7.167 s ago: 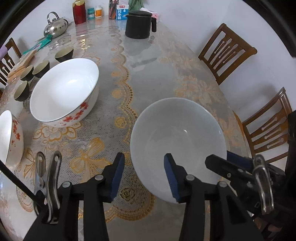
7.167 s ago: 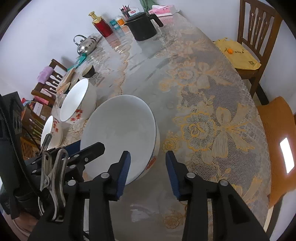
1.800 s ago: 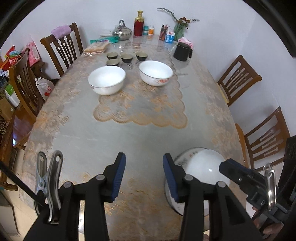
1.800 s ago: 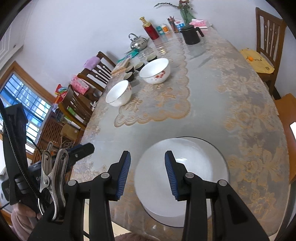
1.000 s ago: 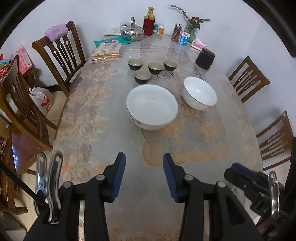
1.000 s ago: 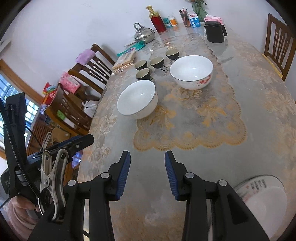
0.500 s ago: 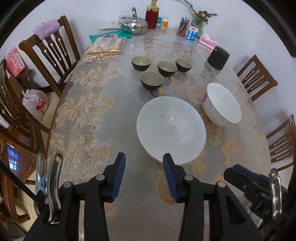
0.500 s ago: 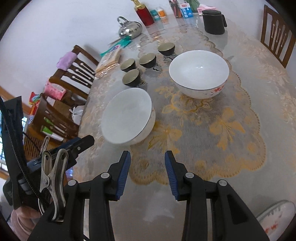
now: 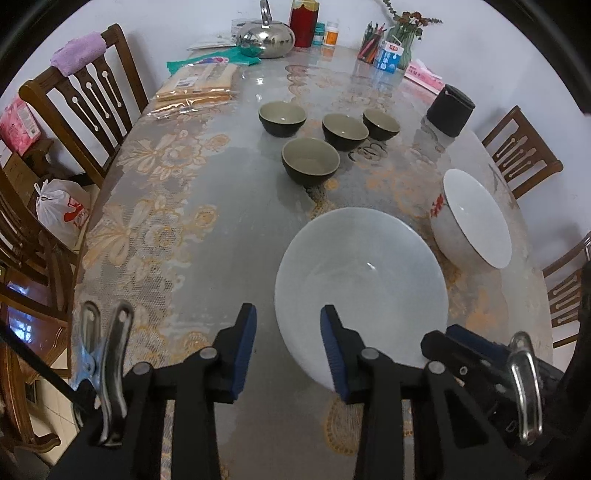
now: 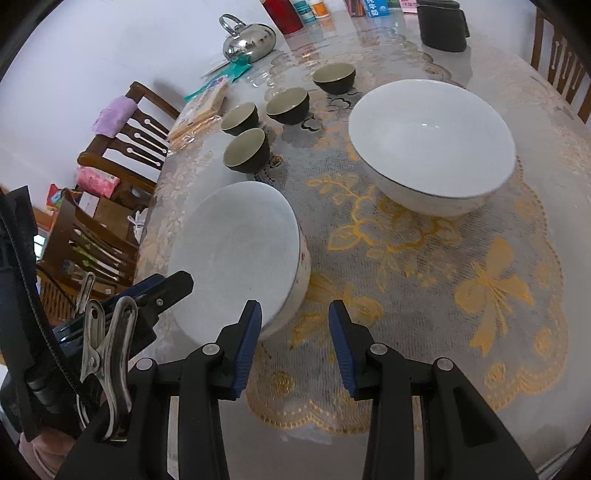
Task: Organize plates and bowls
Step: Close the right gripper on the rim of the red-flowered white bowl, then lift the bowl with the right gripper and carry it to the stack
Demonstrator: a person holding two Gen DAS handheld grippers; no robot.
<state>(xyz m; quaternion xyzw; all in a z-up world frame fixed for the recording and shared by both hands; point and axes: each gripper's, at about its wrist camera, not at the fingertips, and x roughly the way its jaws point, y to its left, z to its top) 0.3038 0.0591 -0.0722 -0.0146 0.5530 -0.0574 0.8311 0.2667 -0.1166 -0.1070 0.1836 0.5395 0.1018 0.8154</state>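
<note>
A large white bowl [image 9: 362, 280] [image 10: 236, 251] stands on the lace-covered table [image 9: 207, 236], close in front of both grippers. My left gripper [image 9: 288, 325] hovers at its near left rim. Its jaws are closing, the rim shows in the gap between them, and the pads do not press on it. At the bowl's near right side my right gripper [image 10: 295, 321] is open, with the bowl's wall showing in its gap. A second white bowl with red flowers [image 9: 476, 221] [image 10: 432, 147] stands behind it to the right. Several small dark bowls [image 9: 310, 158] [image 10: 247, 149] sit farther back.
At the far end stand a steel kettle [image 9: 266, 38], a red bottle [image 9: 304, 22], a black jug [image 9: 450, 110] and a wrapped packet [image 9: 195, 85]. Wooden chairs [image 9: 85, 92] ring the table, one with a purple cloth. A person's hand [image 10: 37, 450] holds the left gripper.
Both grippers have moved forward and down, so the near white bowl now sits right at their fingertips. The left gripper's jaws stand closer together than before.
</note>
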